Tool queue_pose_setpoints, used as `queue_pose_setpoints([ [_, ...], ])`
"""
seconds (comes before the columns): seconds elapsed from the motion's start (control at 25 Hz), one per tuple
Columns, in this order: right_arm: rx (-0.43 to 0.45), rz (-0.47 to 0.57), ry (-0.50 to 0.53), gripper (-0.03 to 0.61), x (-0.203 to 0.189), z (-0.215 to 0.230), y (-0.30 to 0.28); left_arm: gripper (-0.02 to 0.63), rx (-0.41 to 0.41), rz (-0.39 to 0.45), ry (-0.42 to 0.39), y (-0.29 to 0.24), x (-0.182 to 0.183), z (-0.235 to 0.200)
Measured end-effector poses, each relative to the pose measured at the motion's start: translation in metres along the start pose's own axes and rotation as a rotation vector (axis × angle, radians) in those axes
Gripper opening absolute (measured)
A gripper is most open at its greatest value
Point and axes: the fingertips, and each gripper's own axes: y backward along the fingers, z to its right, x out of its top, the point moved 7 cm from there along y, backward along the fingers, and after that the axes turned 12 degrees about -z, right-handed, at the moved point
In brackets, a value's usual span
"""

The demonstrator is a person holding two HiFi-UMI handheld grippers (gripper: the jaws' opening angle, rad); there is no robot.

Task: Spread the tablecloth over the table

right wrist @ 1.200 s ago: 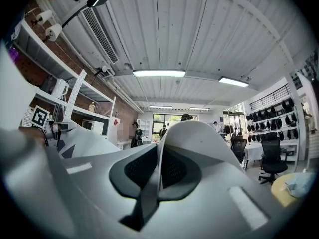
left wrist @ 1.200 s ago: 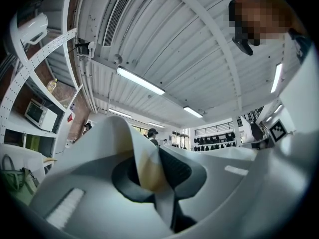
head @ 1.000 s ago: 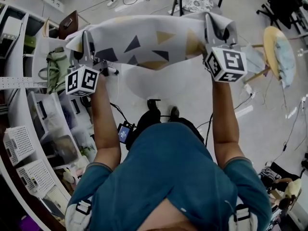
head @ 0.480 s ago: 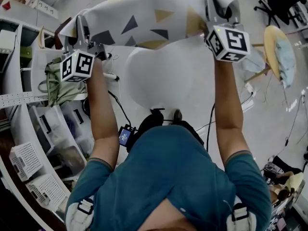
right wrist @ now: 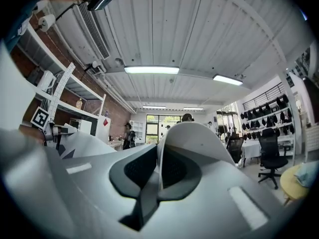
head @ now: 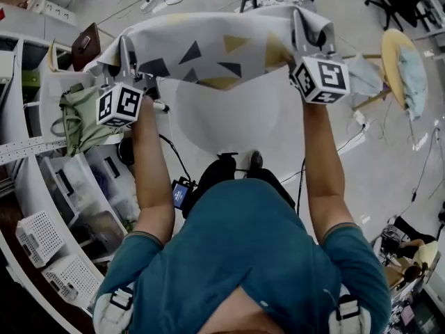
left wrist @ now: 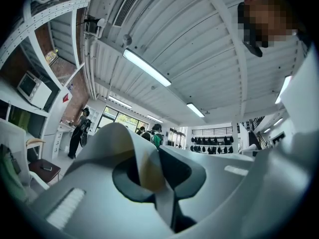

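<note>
Head view: since a moment ago my left gripper (head: 126,56) and right gripper (head: 304,28), both clamped on tablecloth (head: 215,51) corners, have sunk, stretching it top-centre over the table (head: 229,120), ready for laying.

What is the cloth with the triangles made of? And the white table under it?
The tablecloth looks like thin, soft fabric with a matte finish: it sags and folds where it hangs, and the triangles seem printed on. Whether it is coated is hard to tell. The table looks hard and smooth, perhaps plastic or painted board: its white top is flat and even.
</note>
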Motion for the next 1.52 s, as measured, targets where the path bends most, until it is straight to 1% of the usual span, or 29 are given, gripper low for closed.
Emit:
queue_pose_setpoints([
  [0.16,0.009,-0.072,-0.024,0.015,-0.034,-0.006,0.02,0.018,0.014,-0.069,0.01,0.023,-0.03,0.003],
  [0.4,0.021,-0.128,-0.052,0.015,-0.068,-0.013,0.057,0.02,0.028,-0.125,0.015,0.062,-0.058,0.015],
  [0.76,0.062,-0.168,-0.061,0.015,-0.099,-0.02,0.104,0.023,0.075,-0.155,0.03,0.123,-0.092,0.035],
  [1.04,0.087,-0.177,-0.095,0.015,-0.127,-0.028,0.135,0.025,0.102,-0.166,0.04,0.161,-0.12,0.044],
  [1.28,0.07,-0.205,-0.127,0.015,-0.147,-0.039,0.146,0.026,0.103,-0.199,0.064,0.176,-0.136,0.037],
  [1.52,0.021,-0.241,-0.17,0.018,-0.174,-0.069,0.165,0.026,0.06,-0.232,0.095,0.201,-0.156,0.013],
])
